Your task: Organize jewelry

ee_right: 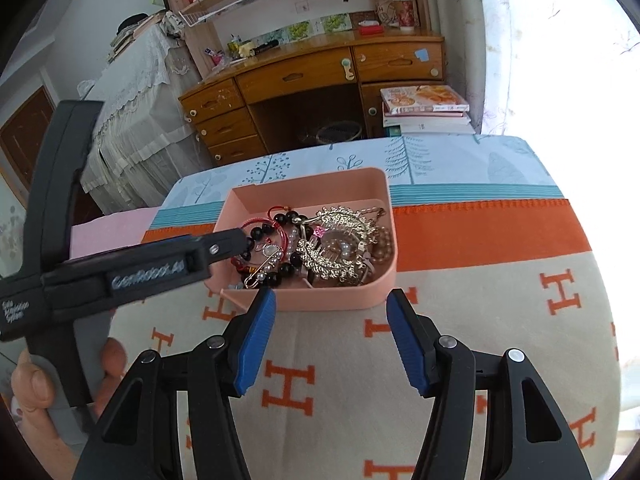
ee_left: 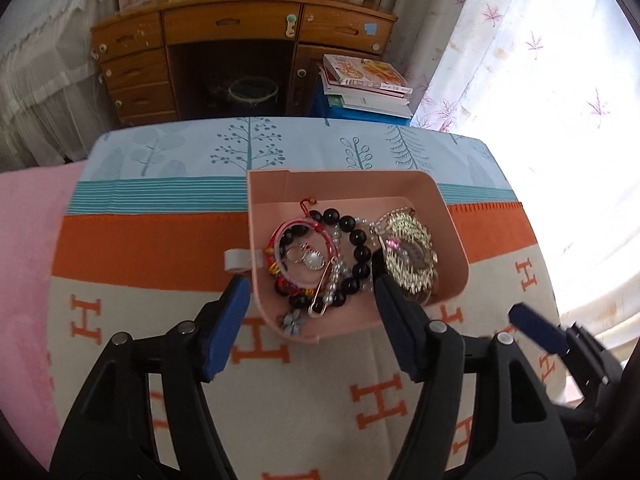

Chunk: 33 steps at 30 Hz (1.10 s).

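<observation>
Grippers both wide, over pink tray point(ee_left: 448, 216) of jewelry on blanket point(ee_left: 140, 248).
Left gripper point(ee_left: 308, 312) straddles tray's near-left corner, right finger point(ee_left: 394, 320) inside by gold brooch point(ee_left: 412, 256), holding nothing. Right gripper point(ee_right: 330, 336) hovers just short of tray's near wall, empty. Bead bracelet point(ee_left: 356, 256) sits mid-tray.

A pink tray point(ee_left: 448, 220) sits on the patterned blanket, holding tangled black beads point(ee_left: 358, 240), a red bangle point(ee_left: 304, 226) and gold chains point(ee_left: 412, 256).
</observation>
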Tool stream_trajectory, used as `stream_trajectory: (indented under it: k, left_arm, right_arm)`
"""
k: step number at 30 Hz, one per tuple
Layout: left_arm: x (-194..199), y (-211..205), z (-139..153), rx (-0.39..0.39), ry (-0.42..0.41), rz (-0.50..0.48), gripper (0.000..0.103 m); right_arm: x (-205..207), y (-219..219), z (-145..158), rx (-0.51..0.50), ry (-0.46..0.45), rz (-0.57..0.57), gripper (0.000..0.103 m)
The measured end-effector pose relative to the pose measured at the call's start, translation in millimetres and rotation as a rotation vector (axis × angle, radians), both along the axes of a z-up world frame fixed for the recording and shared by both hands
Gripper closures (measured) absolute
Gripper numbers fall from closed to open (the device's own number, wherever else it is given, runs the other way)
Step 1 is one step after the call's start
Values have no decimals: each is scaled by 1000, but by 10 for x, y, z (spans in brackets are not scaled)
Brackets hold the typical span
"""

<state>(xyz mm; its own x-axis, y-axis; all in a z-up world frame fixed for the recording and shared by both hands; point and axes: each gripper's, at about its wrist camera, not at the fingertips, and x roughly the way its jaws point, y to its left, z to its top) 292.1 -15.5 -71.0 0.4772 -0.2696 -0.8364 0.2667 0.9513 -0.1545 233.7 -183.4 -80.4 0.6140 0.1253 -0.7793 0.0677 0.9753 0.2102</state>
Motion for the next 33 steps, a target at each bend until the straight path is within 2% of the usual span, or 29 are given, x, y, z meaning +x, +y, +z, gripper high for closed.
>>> stream_trajectory:
  k: [7,13,17,22,26,28,33]
  left_arm:
    - [-806,310,430,38,-127,77,40]
    - [-1741,454,713,86,-240,95,40]
    - [-2378,493,814,110,-270,142,35]
    - [-3015,549,952,73,-315,185,32]
    - [-3388,591,1020,74,-335,217,32]
    - [-3571,581,1033,99,-349,243,32]
    - [-3741,566,1035,113,-340,263,32]
  right_arm:
    - [-509,40,258,-75,-40,21,44]
    - [-1186,133,515,-114,-88,59,44]
    - [-1723,254,671,-125,-124,89,37]
    - [-2388,377,865,-119,-178,92,26]
    - [-2815,411,987,-87,-208,60,20]
    - [-2982,414,1038,-74,-226,32,17]
    - [-3338,420,1106,-90,-255,-4,12]
